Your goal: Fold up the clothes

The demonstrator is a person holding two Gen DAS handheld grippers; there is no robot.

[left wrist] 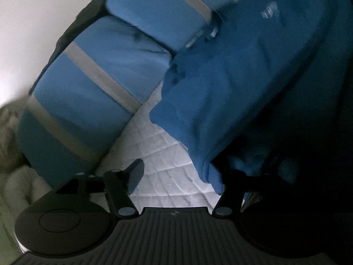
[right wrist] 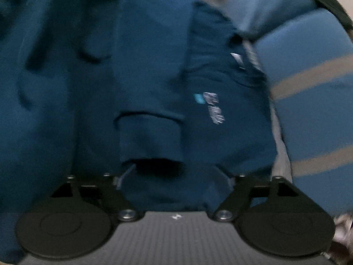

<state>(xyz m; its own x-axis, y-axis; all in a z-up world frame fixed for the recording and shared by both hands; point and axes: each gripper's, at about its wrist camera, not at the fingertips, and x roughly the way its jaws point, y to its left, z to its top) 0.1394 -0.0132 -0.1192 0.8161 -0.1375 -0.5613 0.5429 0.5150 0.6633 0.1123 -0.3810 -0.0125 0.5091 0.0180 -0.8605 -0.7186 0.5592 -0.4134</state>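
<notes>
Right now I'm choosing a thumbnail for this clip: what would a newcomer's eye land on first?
A dark blue garment fills nearly the whole right wrist view, with a small pale printed logo right of centre. In the left wrist view, lighter blue cushions with grey stripes stand out at upper left, over a white quilted surface showing between the left gripper's fingers.
</notes>
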